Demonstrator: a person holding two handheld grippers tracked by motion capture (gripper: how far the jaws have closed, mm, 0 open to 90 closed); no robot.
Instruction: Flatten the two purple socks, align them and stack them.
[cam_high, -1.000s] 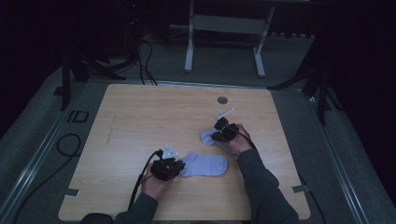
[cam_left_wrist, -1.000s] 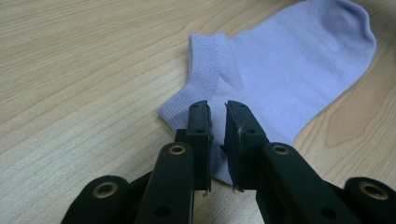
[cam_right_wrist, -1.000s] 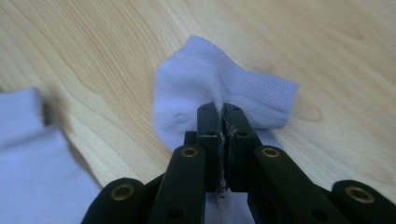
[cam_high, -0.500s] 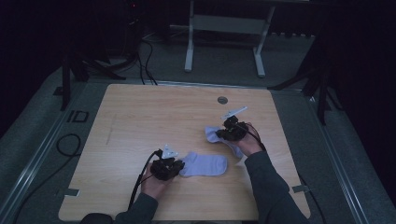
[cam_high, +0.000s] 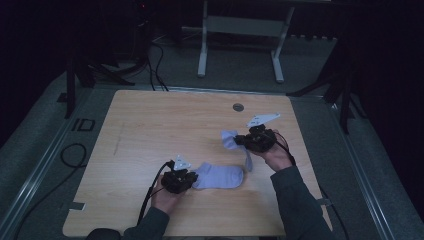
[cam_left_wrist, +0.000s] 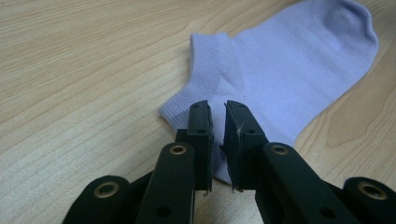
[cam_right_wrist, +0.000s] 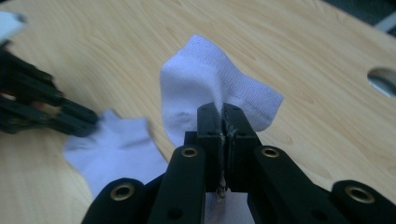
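A pale lavender sock (cam_high: 220, 176) (cam_left_wrist: 289, 70) lies flat on the wooden table (cam_high: 150, 130) near its front edge. My left gripper (cam_high: 188, 179) (cam_left_wrist: 218, 119) rests over that sock's cuff end, jaws a narrow gap apart, no fabric seen pinched between them. A second sock (cam_high: 230, 139) (cam_right_wrist: 205, 79) is lifted off the table, bunched and hanging, with my right gripper (cam_high: 241, 140) (cam_right_wrist: 221, 116) shut on its fabric. In the right gripper view the flat sock (cam_right_wrist: 116, 144) and the left gripper (cam_right_wrist: 42, 107) lie beyond, at the left.
A round cable hole (cam_high: 238, 107) (cam_right_wrist: 383, 79) sits in the table's far right part. Cables (cam_high: 75, 155) lie on the floor to the left, and a metal stand (cam_high: 240, 45) is behind the table.
My right gripper has carried the second sock to the right and a little up off the table. The left gripper and the flat sock have stayed in place.
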